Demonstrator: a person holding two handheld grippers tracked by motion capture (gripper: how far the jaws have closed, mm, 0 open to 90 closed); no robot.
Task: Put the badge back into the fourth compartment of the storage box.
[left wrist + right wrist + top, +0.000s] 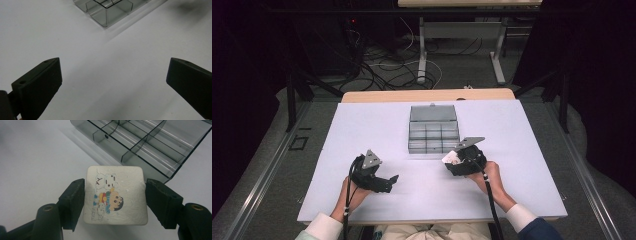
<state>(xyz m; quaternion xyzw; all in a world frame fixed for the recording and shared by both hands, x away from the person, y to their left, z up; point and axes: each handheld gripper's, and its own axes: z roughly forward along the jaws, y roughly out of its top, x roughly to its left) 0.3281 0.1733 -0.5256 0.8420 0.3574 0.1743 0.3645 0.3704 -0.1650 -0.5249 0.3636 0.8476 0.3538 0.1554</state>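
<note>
A white square block, printed with a cartoon child and a white bear, sits flat between the two jaws of my right gripper, which press on its two sides. In the high view that block shows at the right gripper, just in front of the right front corner of a clear grey compartment box. The box lies open, its lid folded back and the visible compartments bare. My left gripper rests low over the table at front left, jaws wide apart with nothing between them.
The white table top spreads around the box. A wooden strip runs along the far edge. Cables and the legs of another table lie on the floor beyond.
</note>
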